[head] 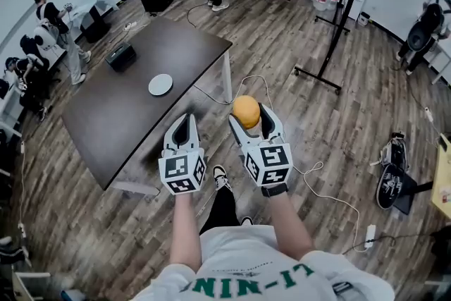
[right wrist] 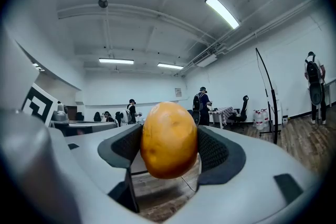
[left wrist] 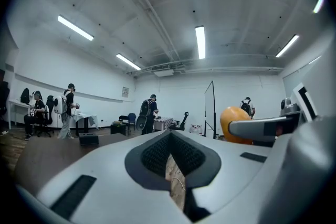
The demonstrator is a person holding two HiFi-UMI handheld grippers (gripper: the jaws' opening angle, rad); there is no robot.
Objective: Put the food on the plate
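Wood-plank floor (head: pixel 338 123) fills most of the head view, with a dark table (head: pixel 120 116) standing slantwise at upper left. On the table lie a white plate (head: pixel 161 84) with nothing on it and, well apart from it, a small black box (head: pixel 121 56) too small to make out further.

Both tools are held out over the floor, just off the table's near corner. The right gripper (head: pixel 248 113) has its jaws clamped on an orange-yellow food (head: pixel 246 111) (a potato or a fruit, I cannot tell which). The right gripper view shows both dark pads pressed against its sides, and the head view shows only its top above the jaws. It is well apart from the plate.

The left gripper (head: pixel 184 118) holds nothing. In the left gripper view its pads (left wrist: pixel 157 153) meet at the tips, with only a thin sliver of floor showing lower down. That view also catches the food at right, half covered by the other gripper's jaw.

A white cable (head: pixel 320 187) trails across the floor. A black stand (head: pixel 338 32) runs out of the top of the view. Several people at the room's far edges are too small to describe.
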